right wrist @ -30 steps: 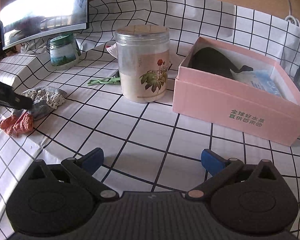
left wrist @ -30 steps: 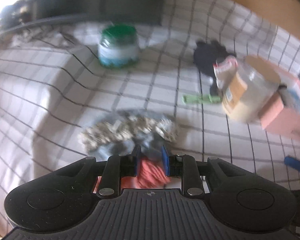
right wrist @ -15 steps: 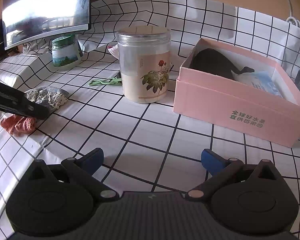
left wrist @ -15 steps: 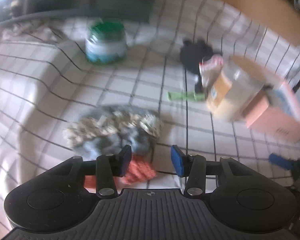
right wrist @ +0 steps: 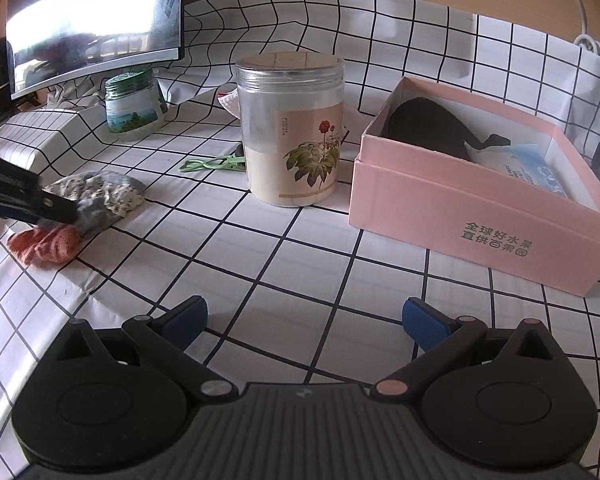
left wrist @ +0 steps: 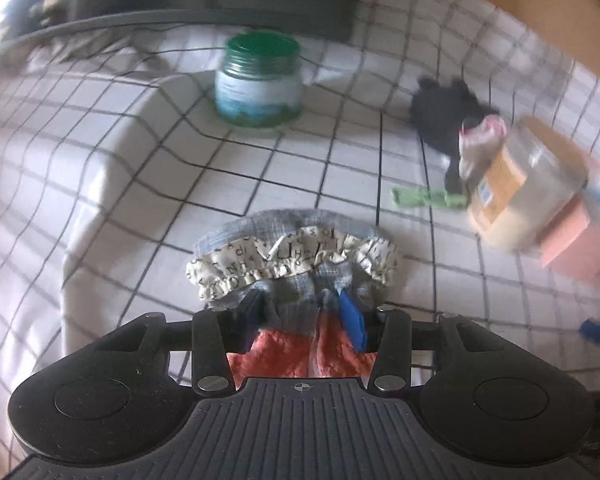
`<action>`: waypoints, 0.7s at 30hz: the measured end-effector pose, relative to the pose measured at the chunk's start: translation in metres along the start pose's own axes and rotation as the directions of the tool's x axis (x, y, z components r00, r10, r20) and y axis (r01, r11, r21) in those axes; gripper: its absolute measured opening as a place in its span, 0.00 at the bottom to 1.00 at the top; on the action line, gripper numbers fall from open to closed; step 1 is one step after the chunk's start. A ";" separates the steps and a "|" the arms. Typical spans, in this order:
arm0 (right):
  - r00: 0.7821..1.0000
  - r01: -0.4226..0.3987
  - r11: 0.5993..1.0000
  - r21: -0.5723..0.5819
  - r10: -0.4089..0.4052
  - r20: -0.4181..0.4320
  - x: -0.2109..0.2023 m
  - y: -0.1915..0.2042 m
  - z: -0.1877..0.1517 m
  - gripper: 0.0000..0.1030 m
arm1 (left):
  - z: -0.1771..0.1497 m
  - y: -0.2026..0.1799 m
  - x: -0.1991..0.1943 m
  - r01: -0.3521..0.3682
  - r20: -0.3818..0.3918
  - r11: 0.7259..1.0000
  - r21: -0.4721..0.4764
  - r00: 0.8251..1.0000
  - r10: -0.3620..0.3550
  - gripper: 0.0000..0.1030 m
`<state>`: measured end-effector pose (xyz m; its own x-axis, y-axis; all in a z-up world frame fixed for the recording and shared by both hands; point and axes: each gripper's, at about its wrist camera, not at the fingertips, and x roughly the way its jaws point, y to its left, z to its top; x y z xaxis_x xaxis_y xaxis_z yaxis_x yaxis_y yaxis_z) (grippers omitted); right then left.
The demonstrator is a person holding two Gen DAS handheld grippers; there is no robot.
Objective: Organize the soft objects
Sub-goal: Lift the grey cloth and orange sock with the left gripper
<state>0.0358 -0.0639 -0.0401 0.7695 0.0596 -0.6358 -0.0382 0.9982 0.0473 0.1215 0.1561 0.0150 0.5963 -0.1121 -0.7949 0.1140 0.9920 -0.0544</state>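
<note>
A grey cloth with a cream printed ruffle [left wrist: 292, 256] lies bunched on the checked tablecloth, overlapping an orange knit cloth [left wrist: 284, 354]. My left gripper [left wrist: 302, 316] stands open astride both, their fabric between the blue pads with no visible squeeze. The right wrist view shows that same gripper [right wrist: 28, 200] reaching in from the left, over the grey cloth [right wrist: 100, 196] and the orange cloth [right wrist: 46, 244]. My right gripper [right wrist: 302, 316] hangs open over bare tablecloth, nothing between its fingers. A pink box [right wrist: 460, 216] at the right holds a black soft item [right wrist: 424, 124] and a blue-white packet [right wrist: 528, 164].
A tall clear jar with a flower label [right wrist: 292, 132] stands mid-table. A green clip [right wrist: 212, 164] lies to its left. Behind the jar are a pink-white cloth [right wrist: 230, 102] and a black soft thing [left wrist: 444, 116]. A green-lidded jar [right wrist: 131, 100] and a monitor [right wrist: 92, 20] stand at the back left.
The left jaws, narrow around the orange cloth a second ago, have spread wide and moved forward over the grey cloth. The right gripper has stayed put.
</note>
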 end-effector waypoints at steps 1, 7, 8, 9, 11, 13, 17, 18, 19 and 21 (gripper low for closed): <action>1.000 0.000 1.000 0.000 0.000 0.000 0.000 0.000 0.000 1.00 | 0.001 -0.003 0.002 -0.010 0.001 1.000 0.012 1.000 0.010 0.47; 1.000 -0.009 1.000 -0.009 0.009 0.000 -0.001 0.001 -0.001 1.00 | -0.002 0.001 0.002 0.005 0.017 0.999 0.051 1.000 -0.006 0.49; 1.000 -0.012 1.000 -0.011 0.012 0.000 -0.002 0.002 -0.002 1.00 | -0.002 0.003 0.002 0.013 0.021 0.999 0.045 1.000 -0.014 0.49; 1.000 -0.013 1.000 -0.013 0.013 -0.001 -0.002 0.002 -0.002 1.00 | -0.003 0.004 0.001 0.016 0.026 0.999 0.046 1.000 -0.017 0.49; 1.000 -0.016 1.000 -0.017 0.016 -0.004 -0.001 0.001 -0.001 1.00 | -0.003 0.002 0.001 0.011 0.031 0.998 0.068 0.999 -0.014 0.49; 1.000 -0.025 0.999 -0.028 0.025 -0.010 0.000 0.000 0.000 1.00 | -0.002 0.002 0.001 0.014 0.033 0.997 0.073 0.999 -0.017 0.46; 0.995 -0.079 0.994 -0.079 0.074 -0.067 0.005 0.001 0.010 1.00 | -0.008 0.011 -0.004 0.056 0.056 0.997 0.059 0.997 -0.059 0.21; 0.991 -0.097 0.991 -0.088 0.088 -0.100 0.007 0.003 0.017 0.99 | -0.010 0.014 -0.006 0.069 0.058 0.996 0.049 0.996 -0.071 0.17; 0.987 -0.117 0.988 -0.096 0.106 -0.118 0.007 0.006 0.023 0.97 | -0.011 0.017 -0.008 0.080 0.063 0.996 0.041 0.995 -0.082 0.12; 0.986 -0.141 0.983 -0.116 0.129 -0.109 0.000 0.016 0.037 0.95 | -0.013 0.024 -0.014 0.096 0.077 0.995 0.035 0.992 -0.098 0.11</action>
<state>0.0593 -0.0489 -0.0108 0.6844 0.1887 -0.7043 -0.2204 0.9743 0.0469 0.1056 0.1820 0.0174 0.6417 -0.2130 -0.7368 0.1983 0.9741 -0.1090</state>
